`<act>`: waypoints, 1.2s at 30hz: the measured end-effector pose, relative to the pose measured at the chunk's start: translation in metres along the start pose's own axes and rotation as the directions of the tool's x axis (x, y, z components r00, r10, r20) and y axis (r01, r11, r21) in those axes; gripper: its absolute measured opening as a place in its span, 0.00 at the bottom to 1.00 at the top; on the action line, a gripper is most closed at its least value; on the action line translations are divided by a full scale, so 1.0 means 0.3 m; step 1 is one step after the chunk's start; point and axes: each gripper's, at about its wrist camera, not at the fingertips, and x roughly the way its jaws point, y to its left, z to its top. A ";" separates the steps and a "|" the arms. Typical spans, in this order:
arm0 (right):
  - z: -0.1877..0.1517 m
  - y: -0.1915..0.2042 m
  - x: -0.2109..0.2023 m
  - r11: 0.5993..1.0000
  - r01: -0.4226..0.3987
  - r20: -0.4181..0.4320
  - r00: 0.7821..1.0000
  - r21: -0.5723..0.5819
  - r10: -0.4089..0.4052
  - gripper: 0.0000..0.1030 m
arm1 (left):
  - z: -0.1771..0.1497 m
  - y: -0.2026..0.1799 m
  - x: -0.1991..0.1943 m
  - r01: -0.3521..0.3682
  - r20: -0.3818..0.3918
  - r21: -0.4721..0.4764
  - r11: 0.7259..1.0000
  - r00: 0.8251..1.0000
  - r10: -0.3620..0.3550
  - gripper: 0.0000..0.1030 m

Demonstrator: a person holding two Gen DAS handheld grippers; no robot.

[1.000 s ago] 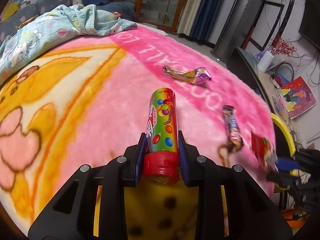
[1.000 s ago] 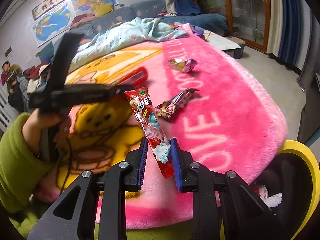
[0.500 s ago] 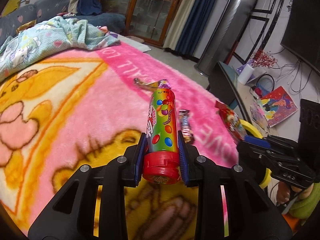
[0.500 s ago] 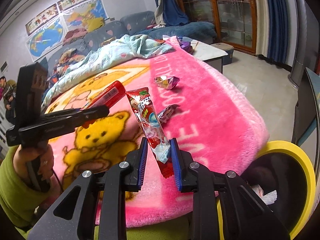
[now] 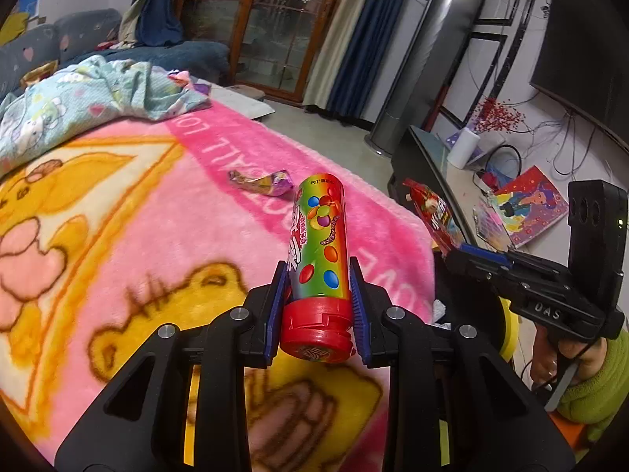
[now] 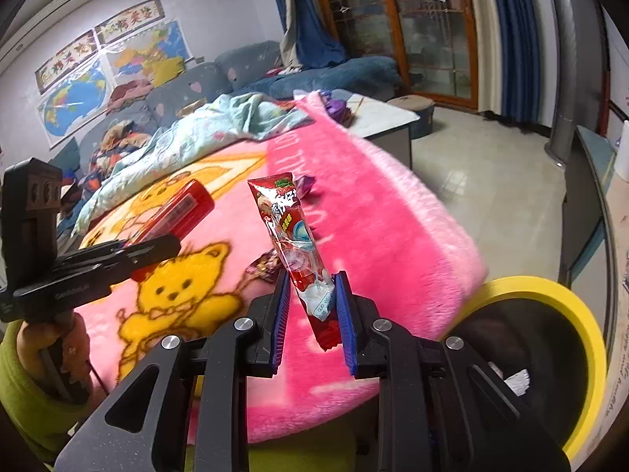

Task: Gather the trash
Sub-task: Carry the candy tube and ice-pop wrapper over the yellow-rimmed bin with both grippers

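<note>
My left gripper [image 5: 316,295] is shut on a candy tube [image 5: 320,244] with a red cap, held above the pink blanket [image 5: 220,212]. My right gripper [image 6: 312,306] is shut on a long red snack wrapper [image 6: 289,236], held above the blanket's edge beside a yellow-rimmed bin [image 6: 550,295] at the lower right. The right gripper and its wrapper [image 5: 432,212] also show at the right of the left wrist view. A purple foil wrapper [image 5: 263,179] lies on the blanket farther off. A dark wrapper [image 6: 265,265] lies on the blanket behind the red one.
A light blue crumpled quilt [image 5: 78,106] lies at the blanket's far end. A dark low cabinet [image 5: 424,157] with clutter stands right of the bed. The bin [image 5: 509,326] holds white paper [image 6: 515,383]. A tiled floor [image 6: 491,165] lies beyond the bed.
Both grippers have drawn back toward the blanket's near edge and the bin, each still holding its item. The yellow bin now fills more of the right wrist view.
</note>
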 end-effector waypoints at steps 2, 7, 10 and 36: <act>0.001 -0.018 -0.015 1.000 0.008 0.011 1.000 0.017 -0.008 0.22 | 0.000 -0.015 -0.003 0.005 0.004 0.008 1.000 1.000 -0.005 0.22; 0.000 -0.059 -0.048 0.998 0.041 0.038 0.998 0.045 -0.043 0.22 | 0.002 -0.064 -0.011 0.026 0.014 0.032 0.999 1.000 -0.026 0.22; -0.002 -0.090 -0.070 0.996 0.054 0.051 0.997 0.072 -0.057 0.22 | 0.005 -0.088 -0.011 0.041 0.017 0.041 0.998 0.999 -0.042 0.22; -0.029 -0.387 -0.236 0.943 0.167 0.127 0.969 0.287 -0.210 0.22 | -0.045 -0.486 0.147 0.215 -0.090 0.220 0.951 0.976 -0.200 0.22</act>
